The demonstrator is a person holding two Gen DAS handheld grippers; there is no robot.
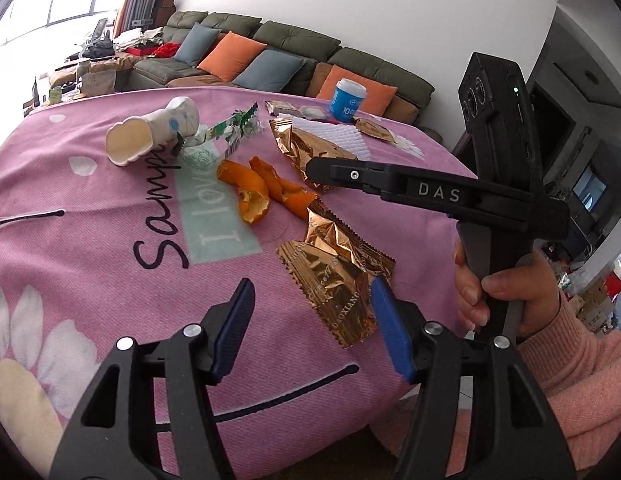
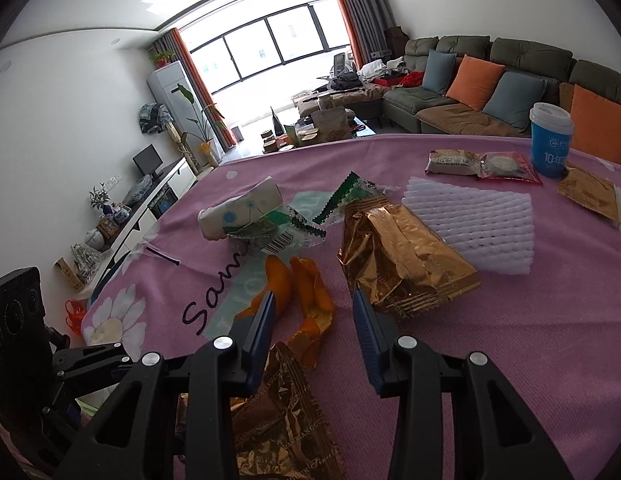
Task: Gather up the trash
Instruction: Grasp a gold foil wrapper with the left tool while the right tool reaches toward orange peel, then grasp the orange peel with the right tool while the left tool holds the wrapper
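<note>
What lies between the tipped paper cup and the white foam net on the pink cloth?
In the right wrist view, a torn green-and-white wrapper lies between the paper cup and the foam net, then a crumpled gold foil wrapper against the net.

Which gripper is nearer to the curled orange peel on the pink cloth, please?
Right. The right gripper hovers directly over the curled orange peel, open. The left gripper hangs back, open, beside a gold foil wrapper.

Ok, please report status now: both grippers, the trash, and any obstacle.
Left gripper open, empty. Right gripper open, empty, above orange peel. Gold wrappers, foam net lying loose on pink cloth. Nothing in the way.
</note>
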